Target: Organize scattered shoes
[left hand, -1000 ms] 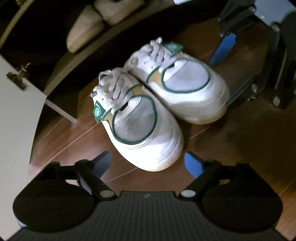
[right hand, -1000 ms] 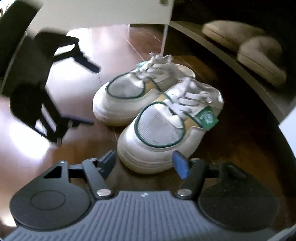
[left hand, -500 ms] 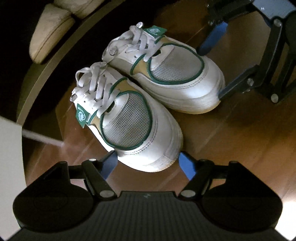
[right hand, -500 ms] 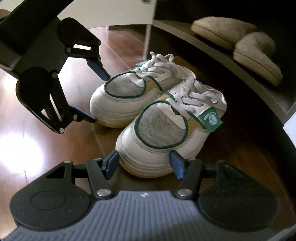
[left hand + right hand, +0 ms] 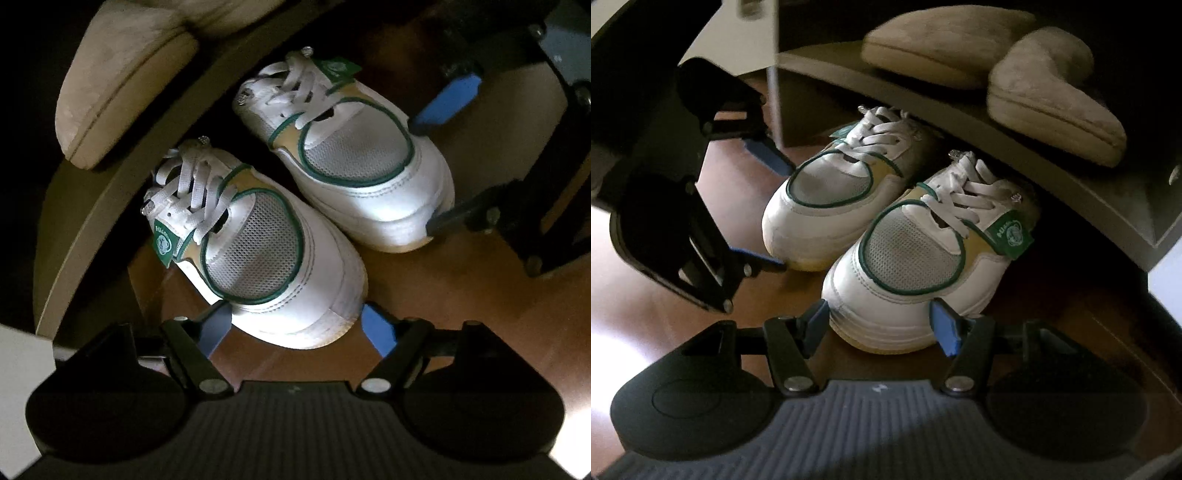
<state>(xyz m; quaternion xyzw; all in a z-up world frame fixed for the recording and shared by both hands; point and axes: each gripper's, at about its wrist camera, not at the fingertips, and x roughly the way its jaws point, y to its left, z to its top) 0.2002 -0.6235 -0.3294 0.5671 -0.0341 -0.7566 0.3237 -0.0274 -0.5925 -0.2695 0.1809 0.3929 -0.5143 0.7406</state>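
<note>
1. Dark wooden flooring [image 5: 461,280] is running under a low cabinet shelf [image 5: 1052,173], and two beige slippers [image 5: 1052,92] are lying on top of that shelf.

2. Two white sneakers with green trim are standing side by side, toes outward, with their heels and laces reaching under the front edge of the shelf. They are touching or all but touching along their inner sides.

3. The left gripper [image 5: 295,328] is straddling the toe of the left-hand sneaker [image 5: 266,258]. Its blue pads are sitting at either flank of the toe, spread about as wide as the shoe. Whether they are pressing the sole or only bracketing it, I cannot tell.

4. The right gripper [image 5: 879,325] is doing the same at the toe of the right-hand sneaker [image 5: 916,266]: pads at either side of the toe cap, at roughly the shoe's width, contact uncertain.

5. Step in hand, as a judgement: both tools are working the pair at the toes in the space beneath the shelf. The scene is fitting two readings equally: the sneakers going in under the shelf, or the sneakers already parked there with the tools about to let go.

6. What any coming move is calling for, on either reading: keeping the two toes level with each other, keeping the laces [image 5: 199,184] clear of the shelf edge, and avoiding a twist that would skew one shoe against the other.
</note>
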